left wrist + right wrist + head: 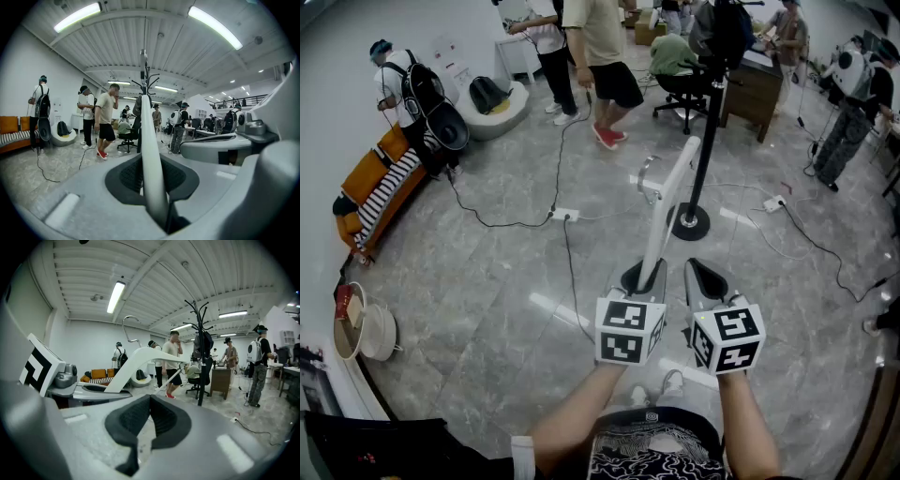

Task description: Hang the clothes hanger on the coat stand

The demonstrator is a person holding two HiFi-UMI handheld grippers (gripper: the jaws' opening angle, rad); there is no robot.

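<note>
A white clothes hanger (pixel 670 202) with a metal hook (pixel 645 178) rises from my left gripper (pixel 642 277), which is shut on its lower arm. In the left gripper view the hanger's arm (pixel 149 150) stands upright, pinched between the dark pads. The black coat stand (pixel 705 141) stands just beyond the hanger, its round base (pixel 690 223) on the floor, with dark items hung at its top (pixel 722 28). My right gripper (pixel 701 274) is next to the left one, jaws together with nothing in them. The right gripper view shows the hanger (pixel 136 359) at left and the stand (pixel 202 357) ahead.
Cables and power strips (pixel 564 216) (pixel 773 202) lie on the grey floor near the stand. An office chair (pixel 680 80) and a wooden desk (pixel 755 89) stand behind it. Several people move at the back. An orange sofa (pixel 380 183) lines the left wall.
</note>
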